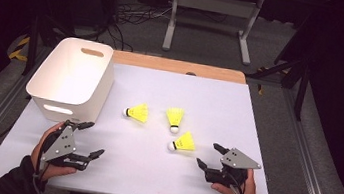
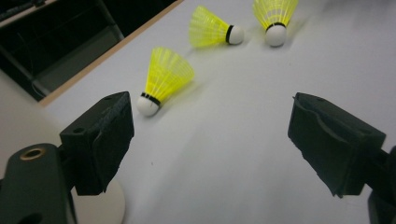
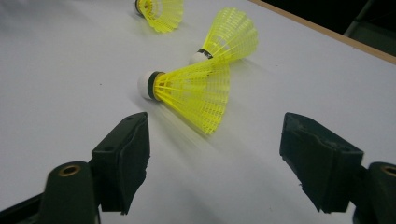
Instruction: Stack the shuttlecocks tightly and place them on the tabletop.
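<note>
While spread wide with nothing between the jaws, left tool (image 1: 88, 140) and right tool (image 1: 208, 155) low over the white tabletop (image 1: 209, 102) — three yellow shuttlecocks lying between: nearest (image 1: 182, 142) just beside right tool, others (image 1: 137, 112) (image 1: 174, 118) farther; white bin (image 1: 73, 76) at far left.

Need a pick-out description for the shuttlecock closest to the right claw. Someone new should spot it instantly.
Start at the white bin on the table's far left corner and look right to the three yellow shuttlecocks. Take the shuttlecock lowest in the high view, just ahead of the right claw. Unlike its neighbours it lies nearest the person, white cork pointing left.
</note>
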Tool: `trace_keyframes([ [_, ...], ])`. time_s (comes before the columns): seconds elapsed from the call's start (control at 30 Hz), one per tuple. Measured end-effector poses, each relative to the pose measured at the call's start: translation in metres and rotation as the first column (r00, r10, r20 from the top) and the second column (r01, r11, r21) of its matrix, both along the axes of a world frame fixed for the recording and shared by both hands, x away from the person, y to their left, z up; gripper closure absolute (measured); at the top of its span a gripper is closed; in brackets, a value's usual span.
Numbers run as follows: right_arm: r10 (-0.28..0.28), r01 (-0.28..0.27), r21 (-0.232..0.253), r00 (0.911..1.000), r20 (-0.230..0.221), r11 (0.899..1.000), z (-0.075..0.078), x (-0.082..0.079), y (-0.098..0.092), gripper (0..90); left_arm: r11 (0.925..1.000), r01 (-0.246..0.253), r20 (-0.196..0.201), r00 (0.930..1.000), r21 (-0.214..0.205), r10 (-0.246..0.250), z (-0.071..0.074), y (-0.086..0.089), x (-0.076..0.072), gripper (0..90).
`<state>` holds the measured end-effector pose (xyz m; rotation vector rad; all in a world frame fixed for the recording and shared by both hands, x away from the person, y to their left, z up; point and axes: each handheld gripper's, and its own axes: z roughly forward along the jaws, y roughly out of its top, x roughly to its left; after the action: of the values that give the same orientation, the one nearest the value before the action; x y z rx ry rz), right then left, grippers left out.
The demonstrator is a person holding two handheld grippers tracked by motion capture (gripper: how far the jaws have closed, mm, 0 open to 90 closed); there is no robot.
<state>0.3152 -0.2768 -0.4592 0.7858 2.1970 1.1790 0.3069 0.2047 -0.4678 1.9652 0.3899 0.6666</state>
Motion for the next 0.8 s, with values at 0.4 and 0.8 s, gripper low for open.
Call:
trace_keyframes([
  [0.4,0.059,-0.063,-0.073,0.9962,-0.064,0.995,-0.006,0.021,0.023,31.3,0.9944,-0.072,-0.08,0.9947,-0.078,0.065,-0.015,0.04,-0.007,9.0],
  [0.8,0.141,-0.159,-0.119,0.9795,-0.143,0.98,-0.009,0.042,0.035,59.7,0.9905,-0.117,-0.091,0.9898,-0.073,0.11,-0.018,0.052,-0.017,8.6],
])
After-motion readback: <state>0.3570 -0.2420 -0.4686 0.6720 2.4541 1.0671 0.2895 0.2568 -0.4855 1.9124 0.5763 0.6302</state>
